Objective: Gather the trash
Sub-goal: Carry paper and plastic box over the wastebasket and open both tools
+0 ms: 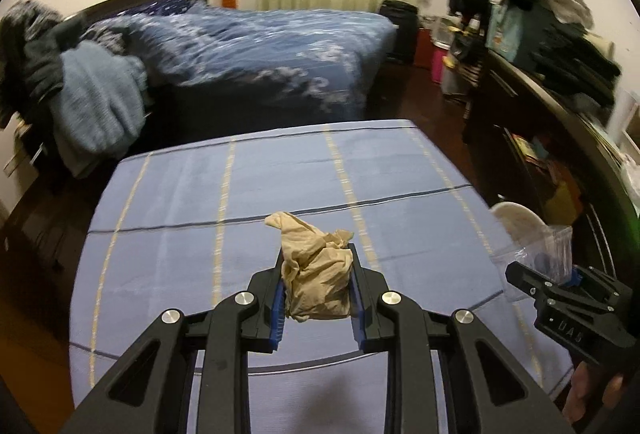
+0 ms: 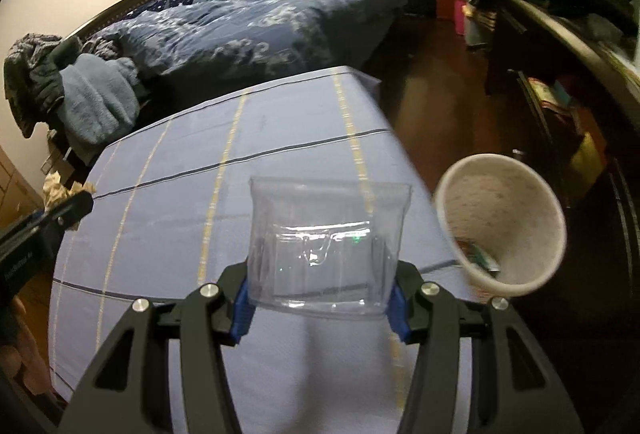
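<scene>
Right now the left gripper (image 1: 318,288) pinches a crumpled paper (image 1: 316,274) over the table's (image 1: 180,194) near edge, while the right gripper (image 2: 320,298) clamps a clear tray (image 2: 328,246) near the right edge, beside the bin (image 2: 500,222). Thin plastic could buckle and slip, or the paper fall short of the bin. Striped blue cloth covers the table; beyond lie a bed (image 1: 260,46) and a cluttered dresser (image 1: 560,94).
</scene>
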`<action>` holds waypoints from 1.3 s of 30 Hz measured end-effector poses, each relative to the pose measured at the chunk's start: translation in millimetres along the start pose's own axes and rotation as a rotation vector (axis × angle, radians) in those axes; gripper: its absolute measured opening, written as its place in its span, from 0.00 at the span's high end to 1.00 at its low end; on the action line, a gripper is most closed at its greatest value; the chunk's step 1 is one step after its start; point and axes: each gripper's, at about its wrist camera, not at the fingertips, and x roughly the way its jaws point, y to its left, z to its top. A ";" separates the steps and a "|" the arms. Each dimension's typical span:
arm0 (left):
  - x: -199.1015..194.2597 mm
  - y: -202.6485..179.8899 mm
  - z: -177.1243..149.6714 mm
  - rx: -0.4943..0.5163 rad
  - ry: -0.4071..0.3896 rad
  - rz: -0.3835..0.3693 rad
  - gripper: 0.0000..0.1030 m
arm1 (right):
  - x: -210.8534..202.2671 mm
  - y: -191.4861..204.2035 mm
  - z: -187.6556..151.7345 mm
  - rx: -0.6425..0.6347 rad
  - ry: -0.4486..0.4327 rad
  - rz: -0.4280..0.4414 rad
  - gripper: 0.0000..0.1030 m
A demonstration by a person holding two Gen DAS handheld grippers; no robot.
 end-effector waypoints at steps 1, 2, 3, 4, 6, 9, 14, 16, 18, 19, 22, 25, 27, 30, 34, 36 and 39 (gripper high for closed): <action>-0.3 -6.4 1.3 0.009 -0.002 -0.012 0.75 | -3.9 -6.8 -0.6 0.006 -0.007 -0.009 0.48; -0.4 -16.0 2.9 0.022 -0.005 -0.026 0.75 | -7.6 -13.7 -1.5 0.013 -0.013 -0.015 0.48; 0.0 -26.5 4.7 0.039 -0.008 -0.040 0.75 | -11.7 -22.6 -1.9 0.024 -0.019 -0.021 0.48; 0.8 -34.2 5.8 0.050 -0.009 -0.050 0.75 | -15.5 -31.5 -2.6 0.034 -0.029 -0.031 0.48; 4.1 -56.2 9.9 0.086 -0.009 -0.083 0.75 | -21.3 -46.2 -3.7 0.051 -0.044 -0.055 0.48; 9.9 -85.3 16.1 0.130 -0.012 -0.124 0.75 | -29.2 -72.4 -6.1 0.087 -0.059 -0.081 0.48; 21.9 -132.0 24.4 0.180 -0.004 -0.201 0.75 | -38.0 -115.0 -6.0 0.141 -0.082 -0.140 0.48; 29.4 -150.5 28.0 0.201 0.000 -0.228 0.75 | -39.1 -130.0 -5.2 0.164 -0.087 -0.162 0.48; 39.3 -171.8 33.1 0.225 0.012 -0.261 0.75 | -38.5 -148.8 -5.6 0.188 -0.092 -0.193 0.48; 43.0 -179.6 35.0 0.232 0.017 -0.272 0.75 | -37.5 -156.1 -5.9 0.202 -0.093 -0.207 0.48; 52.9 -205.7 41.6 0.262 0.023 -0.310 0.75 | -33.8 -184.8 -5.4 0.251 -0.093 -0.229 0.48; 62.8 -235.0 46.8 0.305 0.026 -0.342 0.75 | -29.1 -207.4 -2.7 0.287 -0.097 -0.249 0.48; 69.0 -250.5 49.3 0.324 0.031 -0.358 0.75 | -24.9 -220.0 -0.1 0.303 -0.100 -0.255 0.48; 80.4 -272.8 54.1 0.346 0.046 -0.384 0.75 | -14.9 -232.3 3.6 0.315 -0.093 -0.252 0.48; 98.4 -294.6 59.1 0.355 0.079 -0.415 0.75 | 5.7 -242.1 8.2 0.310 -0.070 -0.244 0.48; 106.5 -304.1 61.4 0.368 0.082 -0.410 0.75 | 15.2 -246.5 10.5 0.300 -0.062 -0.246 0.48; 116.8 -311.8 67.0 0.373 0.089 -0.409 0.73 | 27.0 -250.4 12.6 0.287 -0.063 -0.240 0.47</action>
